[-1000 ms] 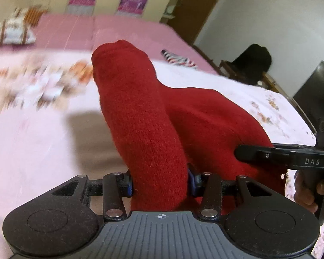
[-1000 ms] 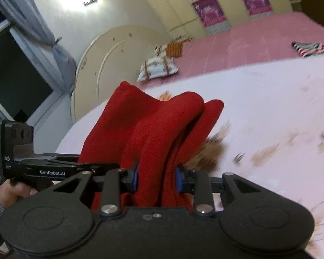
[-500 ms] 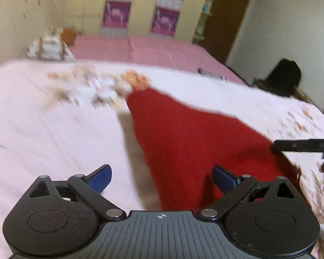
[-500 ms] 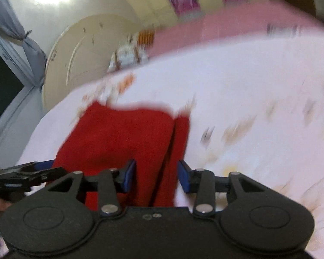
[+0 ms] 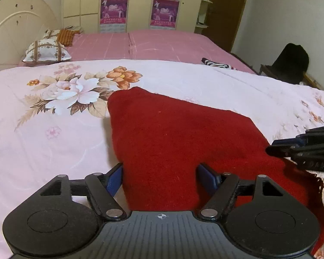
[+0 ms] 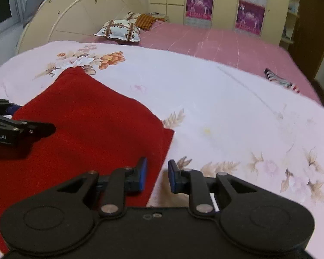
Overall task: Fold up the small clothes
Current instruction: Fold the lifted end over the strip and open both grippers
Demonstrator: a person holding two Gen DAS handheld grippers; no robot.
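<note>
The red knit garment [image 5: 179, 142] lies flat on the floral quilt [image 5: 54, 133], towards its near edge, with one rounded corner pointing at the big printed flower [image 5: 80, 90] and a second layer showing as a narrow strip along its right side in the right wrist view. A fringed or frayed bit trails off the near right corner. The left gripper [image 5: 162, 179] sits low over the near edge of the cloth, its blue pads spread wide on either side of a hump of fabric without pinching it; the right gripper [image 6: 156, 176] is also parted, one pad over the red edge and the other over bare quilt, holding nothing. The likeliest trouble, as I judge it, is with the layering: the lower layer is offset from the upper one, so a pinch at that right edge could catch only one layer and drag the fold apart. Closing the left pads on the hump might also pick up the quilt beneath, since the knit looks thick and soft and sinks into the bedding. The loose trailing bit could snag on a finger. The striped cloth [image 6: 279, 79] lies well apart on the pink sheet [image 6: 216, 41] and poses no risk.
</note>
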